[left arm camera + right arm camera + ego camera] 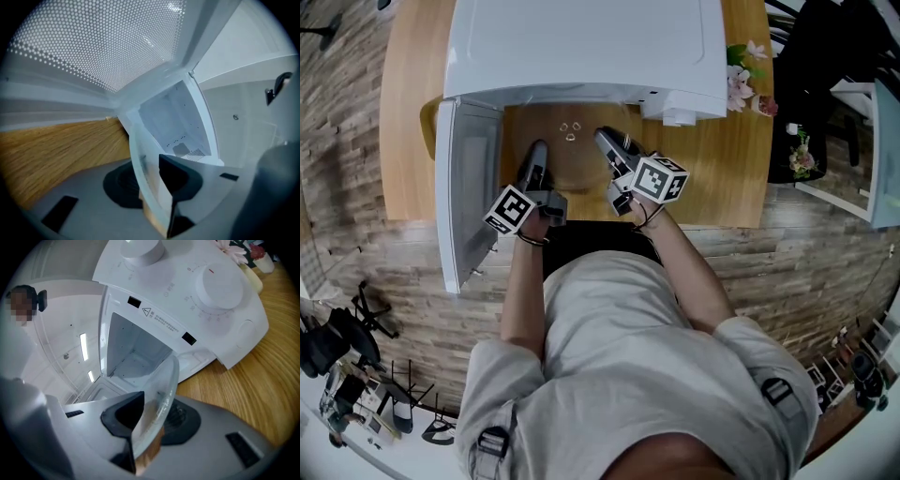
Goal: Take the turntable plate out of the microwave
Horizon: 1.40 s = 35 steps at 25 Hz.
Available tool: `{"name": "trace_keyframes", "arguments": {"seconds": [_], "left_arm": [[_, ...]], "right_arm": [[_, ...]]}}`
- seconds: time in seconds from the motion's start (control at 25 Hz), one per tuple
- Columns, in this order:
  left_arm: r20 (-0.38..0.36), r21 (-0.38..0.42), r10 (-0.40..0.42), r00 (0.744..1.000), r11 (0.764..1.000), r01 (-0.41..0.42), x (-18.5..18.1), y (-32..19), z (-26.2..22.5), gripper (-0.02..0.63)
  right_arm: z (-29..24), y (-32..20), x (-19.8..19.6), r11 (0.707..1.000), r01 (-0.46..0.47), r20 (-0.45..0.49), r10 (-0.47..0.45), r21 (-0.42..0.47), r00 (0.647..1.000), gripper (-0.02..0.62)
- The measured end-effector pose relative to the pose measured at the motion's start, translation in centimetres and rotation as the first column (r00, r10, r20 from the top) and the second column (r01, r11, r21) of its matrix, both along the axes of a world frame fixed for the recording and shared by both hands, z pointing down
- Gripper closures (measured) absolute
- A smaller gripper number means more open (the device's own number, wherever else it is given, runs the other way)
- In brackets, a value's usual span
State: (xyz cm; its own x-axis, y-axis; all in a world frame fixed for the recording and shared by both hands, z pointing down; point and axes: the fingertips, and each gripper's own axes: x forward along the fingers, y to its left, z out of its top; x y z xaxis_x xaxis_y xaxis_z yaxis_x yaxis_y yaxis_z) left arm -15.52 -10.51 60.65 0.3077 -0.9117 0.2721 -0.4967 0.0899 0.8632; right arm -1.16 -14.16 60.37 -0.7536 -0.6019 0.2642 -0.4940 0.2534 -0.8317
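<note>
The clear glass turntable plate [571, 161] hangs over the wooden table just in front of the open white microwave [581, 47]. My left gripper [534, 157] is shut on its left rim and my right gripper [607, 142] is shut on its right rim. In the left gripper view the plate's edge [146, 173] runs up between the jaws of the left gripper [157, 190], with the empty cavity [173, 119] behind. In the right gripper view the plate's rim [159, 394] sits clamped in the right gripper [145, 430], in front of the cavity [131, 352].
The microwave door [467, 192] stands swung open at the left, its perforated window [103, 42] close above my left gripper. Two knobs [218, 284] are on the control panel. A small vase of flowers [741, 82] stands at the table's [736, 178] right rear.
</note>
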Motion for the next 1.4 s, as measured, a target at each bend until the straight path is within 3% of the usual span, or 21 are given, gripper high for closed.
{"name": "trace_keyframes", "arguments": {"seconds": [0.64,1.0,1.4], "left_arm": [[-0.011,0.023,0.012,1.0,1.0,-0.011,1.1,3.8,-2.3,0.492],[-0.054,0.049,0.109,0.993,0.993,-0.107,1.2,5.0,-3.7,0.492],[-0.058,0.105,0.229,0.972,0.969,-0.222,0.8,6.1,-6.2,0.492]], "right_arm": [[-2.8,3.9,1.0,0.999,0.001,-0.016,0.0,0.052,1.0,0.483],[-5.0,6.5,1.3,0.991,-0.094,-0.046,0.099,0.096,0.994,0.483],[-7.9,9.5,1.1,0.966,-0.207,-0.064,0.219,0.154,0.974,0.482]]}}
